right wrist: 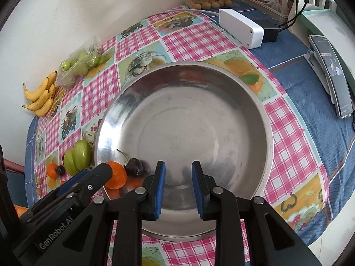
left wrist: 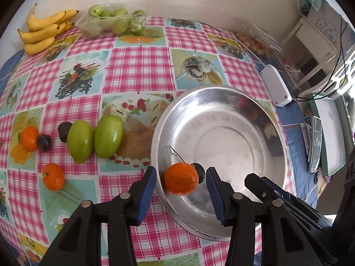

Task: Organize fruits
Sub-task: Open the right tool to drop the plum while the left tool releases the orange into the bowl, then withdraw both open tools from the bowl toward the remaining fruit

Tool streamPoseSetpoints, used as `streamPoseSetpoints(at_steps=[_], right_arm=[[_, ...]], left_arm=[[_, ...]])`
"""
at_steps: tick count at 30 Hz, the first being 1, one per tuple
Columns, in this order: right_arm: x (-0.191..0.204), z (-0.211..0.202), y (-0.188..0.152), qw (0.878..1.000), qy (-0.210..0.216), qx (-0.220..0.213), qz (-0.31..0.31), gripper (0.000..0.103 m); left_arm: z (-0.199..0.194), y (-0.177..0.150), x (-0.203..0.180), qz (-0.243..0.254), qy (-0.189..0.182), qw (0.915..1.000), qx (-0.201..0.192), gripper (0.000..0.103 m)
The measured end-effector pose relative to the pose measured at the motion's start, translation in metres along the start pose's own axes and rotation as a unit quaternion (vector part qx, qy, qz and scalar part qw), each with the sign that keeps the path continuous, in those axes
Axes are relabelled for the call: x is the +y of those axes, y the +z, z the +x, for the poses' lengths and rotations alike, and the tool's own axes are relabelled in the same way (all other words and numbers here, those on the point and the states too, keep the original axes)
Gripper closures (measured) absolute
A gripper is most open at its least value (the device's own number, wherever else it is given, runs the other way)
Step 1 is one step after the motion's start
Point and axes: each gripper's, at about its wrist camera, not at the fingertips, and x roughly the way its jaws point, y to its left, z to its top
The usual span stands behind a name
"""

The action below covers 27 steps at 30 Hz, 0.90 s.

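A small orange (left wrist: 180, 181) lies inside the steel bowl (left wrist: 233, 115) by its left wall, with a dark stemmed cherry (left wrist: 199, 173) touching it. My left gripper (left wrist: 181, 169) stands open around the orange, a gap showing on both sides. My right gripper (right wrist: 178, 164) hangs over the bowl's near side (right wrist: 188, 122), shut with nothing between its pads. Its black tip (left wrist: 253, 177) shows beside the left one. Left of the bowl, on the tablecloth, lie two green fruits (left wrist: 81, 144) (left wrist: 108, 138), two oranges (left wrist: 30, 138) (left wrist: 53, 177) and two dark plums (left wrist: 44, 143) (left wrist: 64, 130).
Bananas (left wrist: 44, 31) and a clear tray of green fruit (left wrist: 111, 21) sit by the far wall. A white box (right wrist: 241, 27) and a heap of small brown fruit (right wrist: 210, 2) lie beyond the bowl. A phone on a stand (right wrist: 332, 75) is at the right.
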Motion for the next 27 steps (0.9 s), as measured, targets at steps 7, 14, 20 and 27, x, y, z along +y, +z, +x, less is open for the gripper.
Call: streamPoseSetpoints(at_steps=[7,14,20,27], right_arm=[[0.007,0.001,0.001,1.000,0.005,0.000,-0.008,0.077],[0.019,0.004,0.001,1.000,0.011,-0.004,-0.024,0.028],[0.022,0.007,-0.001,1.000,0.003,-0.003,-0.028,0.014],[0.025,0.011,-0.001,1.000,-0.004,-0.004,-0.031,0.012]], left_arm=[[-0.013,0.005,0.018,-0.024,0.025,0.9993,-0.018,0.036],[-0.020,0.008,0.051,-0.053,0.097,0.9932,-0.037,0.008],[-0.022,0.006,0.086,-0.100,0.121,0.9867,-0.041,0.000],[-0.022,0.004,0.106,-0.118,0.143,0.9820,-0.038,0.000]])
